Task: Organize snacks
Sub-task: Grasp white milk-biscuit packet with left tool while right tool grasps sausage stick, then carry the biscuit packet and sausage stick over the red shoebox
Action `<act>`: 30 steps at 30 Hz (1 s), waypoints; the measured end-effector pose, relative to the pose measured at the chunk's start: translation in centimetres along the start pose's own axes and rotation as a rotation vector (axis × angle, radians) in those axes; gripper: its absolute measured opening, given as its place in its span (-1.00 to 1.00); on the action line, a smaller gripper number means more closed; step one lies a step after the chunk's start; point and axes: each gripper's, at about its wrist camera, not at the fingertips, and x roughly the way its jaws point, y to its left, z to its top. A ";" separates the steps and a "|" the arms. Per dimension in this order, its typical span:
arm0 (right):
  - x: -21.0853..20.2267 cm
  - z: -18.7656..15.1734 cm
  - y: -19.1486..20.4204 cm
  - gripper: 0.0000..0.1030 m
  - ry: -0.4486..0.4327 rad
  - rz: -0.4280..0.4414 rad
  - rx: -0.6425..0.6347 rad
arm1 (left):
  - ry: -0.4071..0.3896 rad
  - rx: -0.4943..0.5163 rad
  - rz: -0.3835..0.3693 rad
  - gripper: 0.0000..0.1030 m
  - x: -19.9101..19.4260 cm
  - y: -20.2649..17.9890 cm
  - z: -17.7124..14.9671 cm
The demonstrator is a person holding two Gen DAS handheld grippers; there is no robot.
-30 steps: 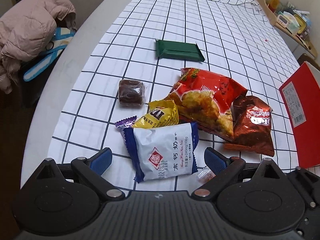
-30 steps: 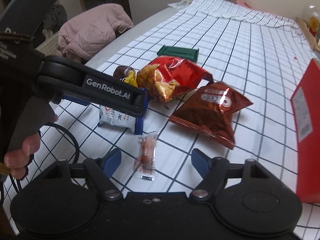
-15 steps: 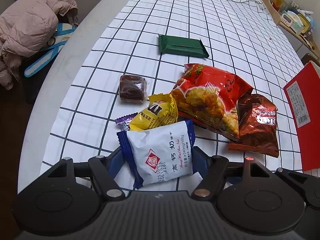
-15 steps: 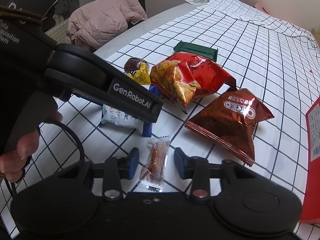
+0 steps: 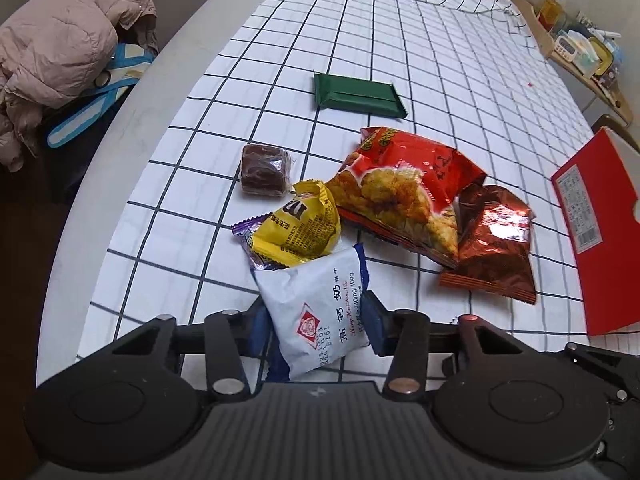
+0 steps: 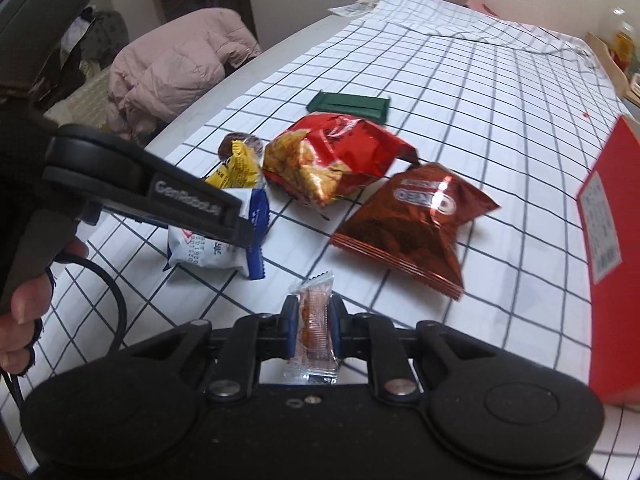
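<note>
My left gripper point(image 5: 316, 326) is closing its jaws, and the blue pads squeeze the sides of a white and blue biscuit packet point(image 5: 316, 300), which crumples between them. My right gripper point(image 6: 314, 314) is shut on a small clear sachet point(image 6: 314, 344) with an orange snack inside. Beyond lie a yellow packet point(image 5: 300, 228), a red chip bag point(image 5: 400, 188), a brown cookie bag point(image 5: 494, 248), a wrapped brown cake point(image 5: 264, 170) and a green bar point(image 5: 356, 94). All rest on the checked tablecloth point(image 5: 180, 208).
A red box point(image 5: 596, 232) stands at the right edge of the cloth. A pink jacket point(image 5: 52, 52) lies on a chair left of the table. A shelf with small items point(image 5: 580, 52) is at the far right. A hand point(image 6: 28, 320) holds the left gripper.
Both pairs of jaws have come together from wide apart. The left pair now pinches the white and blue packet; the right pair has clamped the small sachet.
</note>
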 end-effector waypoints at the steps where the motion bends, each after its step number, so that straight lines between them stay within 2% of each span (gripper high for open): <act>1: -0.4 -0.1 -0.1 -0.72 -0.004 0.000 0.008 | -0.003 0.004 -0.004 -0.18 -0.3 0.0 -0.1; 2: -0.8 -0.3 -0.3 -0.72 -0.009 0.000 0.013 | -0.006 0.010 -0.004 -0.23 -0.5 -0.1 -0.3; 3: -1.2 -0.4 -0.4 -0.72 -0.011 -0.001 0.020 | -0.009 0.015 -0.003 -0.40 -0.8 -0.2 -0.5; 12: -4.8 -1.3 -1.7 -0.72 -0.052 0.018 0.094 | -0.023 0.006 -0.062 -0.63 -3.7 -0.7 -1.9; 18: -7.8 -1.8 -2.7 -0.72 -0.077 0.019 0.124 | -0.043 0.036 -0.069 -0.64 -5.7 -2.4 -2.9; 30: -13.9 -2.3 -6.9 -0.72 -0.147 -0.005 0.191 | -0.106 0.117 -0.158 -0.65 -10.2 -7.9 -2.9</act>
